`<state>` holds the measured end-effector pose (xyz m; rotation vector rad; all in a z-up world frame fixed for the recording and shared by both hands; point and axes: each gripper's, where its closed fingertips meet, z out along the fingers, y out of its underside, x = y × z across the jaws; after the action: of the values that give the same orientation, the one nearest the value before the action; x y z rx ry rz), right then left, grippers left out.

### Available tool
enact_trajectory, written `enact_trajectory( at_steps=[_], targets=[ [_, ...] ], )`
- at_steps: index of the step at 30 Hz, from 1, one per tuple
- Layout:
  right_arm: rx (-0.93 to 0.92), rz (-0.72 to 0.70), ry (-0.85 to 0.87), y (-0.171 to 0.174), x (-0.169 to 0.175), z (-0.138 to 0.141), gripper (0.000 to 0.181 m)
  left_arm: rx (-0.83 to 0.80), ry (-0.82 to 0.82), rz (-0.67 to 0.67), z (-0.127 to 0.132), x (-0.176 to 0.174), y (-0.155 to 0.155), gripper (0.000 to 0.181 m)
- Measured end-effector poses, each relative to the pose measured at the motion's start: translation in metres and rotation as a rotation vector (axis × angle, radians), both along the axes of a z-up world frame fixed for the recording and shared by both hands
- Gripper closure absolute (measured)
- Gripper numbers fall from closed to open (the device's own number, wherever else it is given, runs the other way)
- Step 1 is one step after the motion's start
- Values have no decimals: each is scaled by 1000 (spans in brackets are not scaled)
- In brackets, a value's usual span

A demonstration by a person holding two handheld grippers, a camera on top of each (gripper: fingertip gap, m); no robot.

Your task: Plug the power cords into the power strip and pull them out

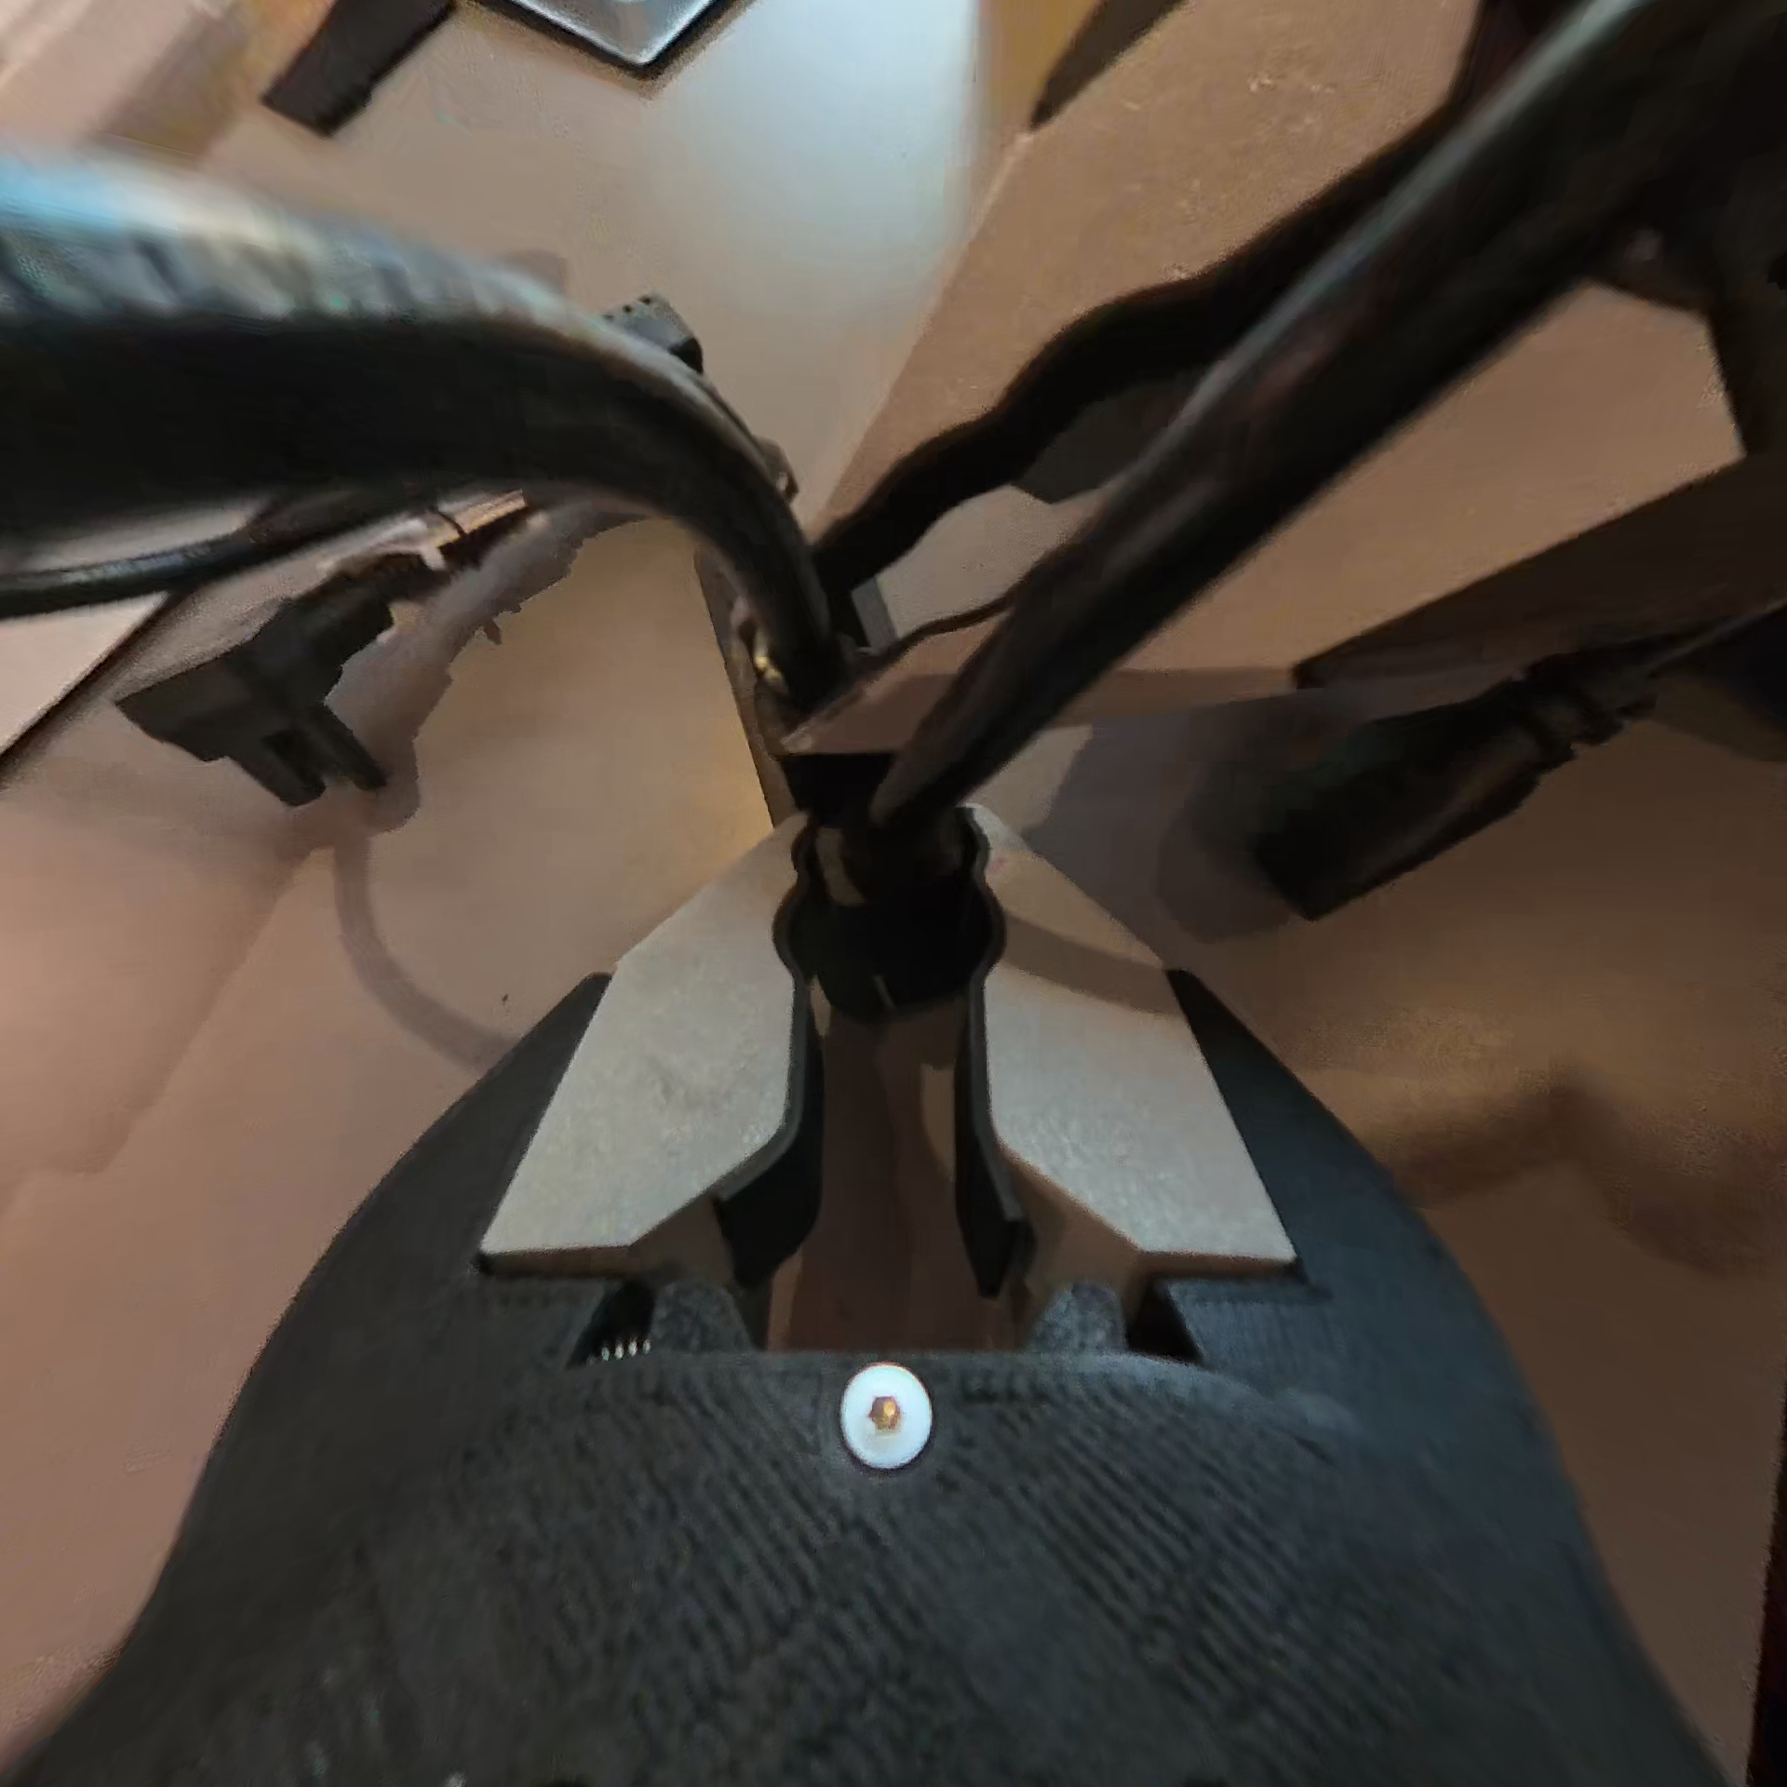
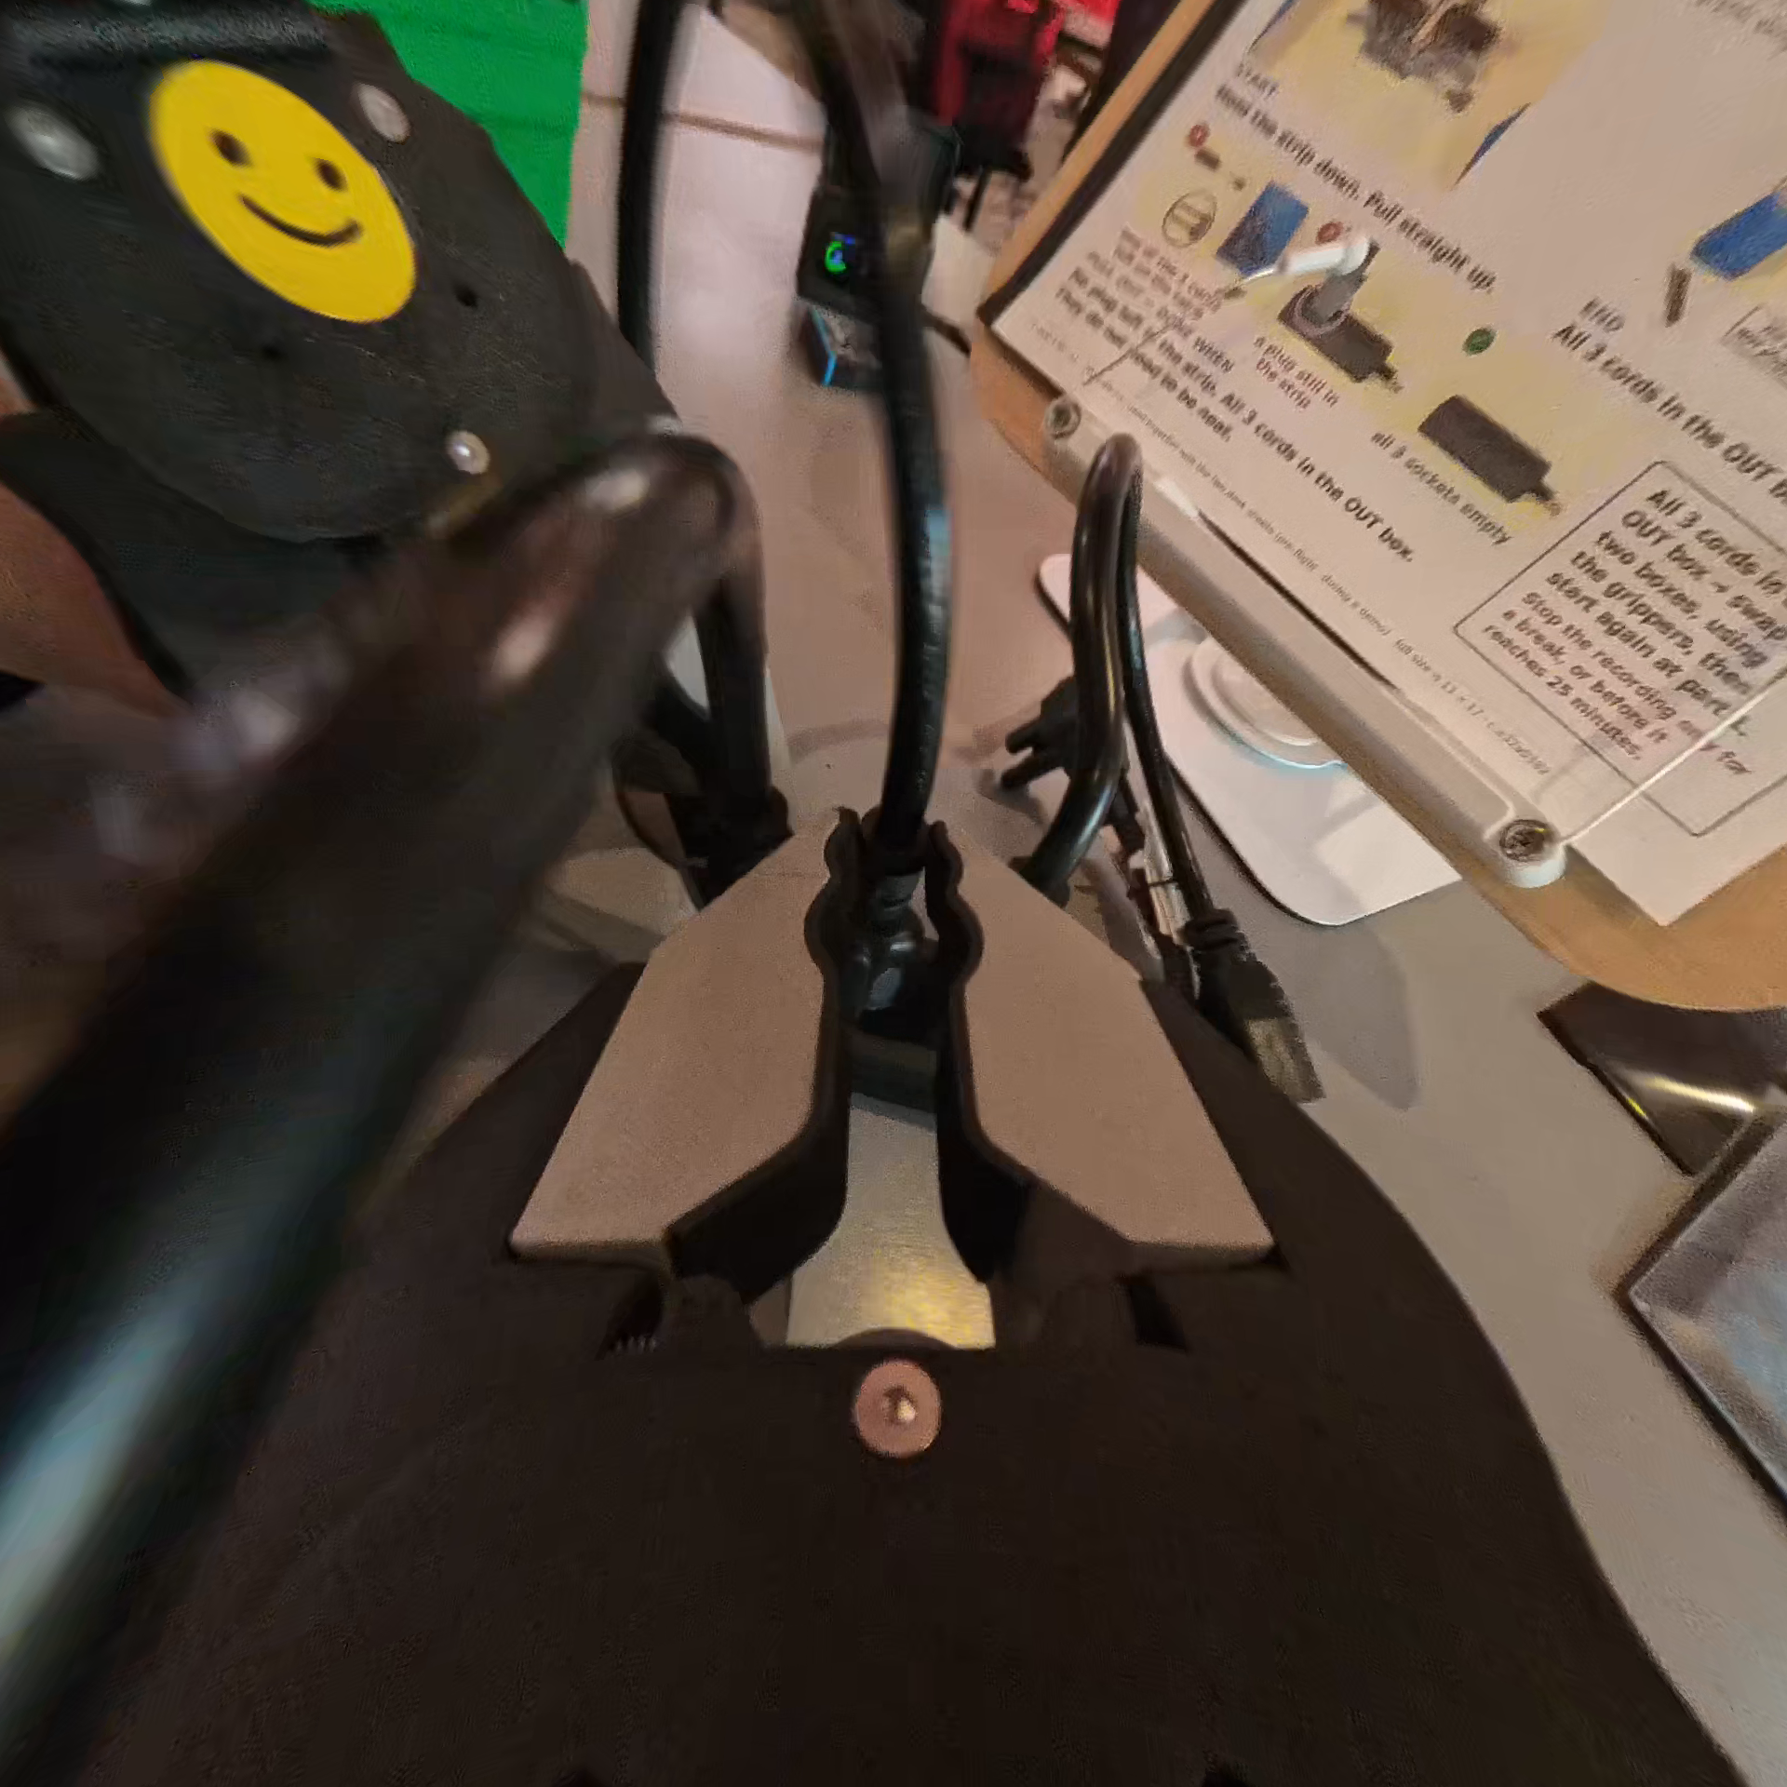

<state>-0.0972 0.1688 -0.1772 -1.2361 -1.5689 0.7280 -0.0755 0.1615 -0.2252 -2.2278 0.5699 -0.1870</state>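
Both hand-held grippers clamped: left hand-held gripper point(image 1: 885, 904) on a cord point(image 1: 1257, 406) near its plug, right hand-held gripper point(image 2: 894, 904) on another cord point(image 2: 914, 580) above the table point(image 2: 1450, 1112); strip not visible, so keep grips close to plugs, pull straight.

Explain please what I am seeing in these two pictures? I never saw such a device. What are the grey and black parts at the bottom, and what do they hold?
Each picture comes from a camera mounted on a hand-held two-finger gripper, looking forward along its fingers. A person holds one in each hand; no robot arm is involved. In the left wrist view, the left gripper is shut on a black cord. A loose plug lies on the tan surface. In the right wrist view, the right gripper is shut on another black cord. The other gripper, with a yellow smiley sticker, shows at upper left. An instruction sheet stands at right.
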Motion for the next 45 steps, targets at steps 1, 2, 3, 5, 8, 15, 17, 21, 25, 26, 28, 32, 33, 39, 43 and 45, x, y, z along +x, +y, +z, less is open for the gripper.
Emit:
enact_trajectory(
  at_steps=[1, 2, 3, 5, 8, 15, 17, 21, 25, 26, 28, 32, 33, 39, 43, 45],
  targets=[
    [-17, 25, 21, -5, 1, 2, 170, 11, -9, -16, 1, 0, -3, 156],
    [-46, 66, 20, -5, 3, 1, 171, 13, -10, -21, 1, 2, -5, 156],
    [-64, 84, 12, 2, 4, -1, 171, 2, 10, -2, -2, 2, -2, 155],
    [-93, 59, 0, 14, 1, -2, 170, 6, 58, 35, -1, -1, 6, 156],
    [11, 27, 13, -3, 1, 1, 170, 9, 26, -8, 1, 0, -2, 157],
    [-41, -12, 3, 5, 2, -1, 170, 2, 43, -3, -1, 2, 1, 156],
    [60, 1, 16, -7, 3, 4, 170, 34, 34, -38, 2, 2, -4, 157],
    [-65, 29, -5, 13, -1, -1, 170, 11, 55, 32, -1, -1, 3, 155],
    [-47, -10, -3, 2, 1, 0, 170, 11, 68, 3, -1, 1, 2, 156],
    [37, -14, -1, -3, 2, 3, 171, 25, 70, -15, 0, 2, 0, 156],
    [44, 13, 9, -3, 2, 4, 170, 33, 61, -8, 1, 2, 0, 156],
    [-106, 5, -2, 15, -1, -1, 170, 9, 95, 45, -2, -1, 6, 155],
    [-94, -9, -1, 11, -1, -1, 170, 8, 89, 34, -3, -1, 4, 156],
    [35, 82, 13, -2, 2, 3, 170, 16, 14, -17, 0, 0, -2, 156],
    [-40, 93, 39, 10, 0, 3, 169, -14, -39, -8, 0, 0, 3, 156],
    [4, 140, 73, 2, 5, 9, 167, -46, -183, -44, 2, 4, -4, 156]
  ],
)
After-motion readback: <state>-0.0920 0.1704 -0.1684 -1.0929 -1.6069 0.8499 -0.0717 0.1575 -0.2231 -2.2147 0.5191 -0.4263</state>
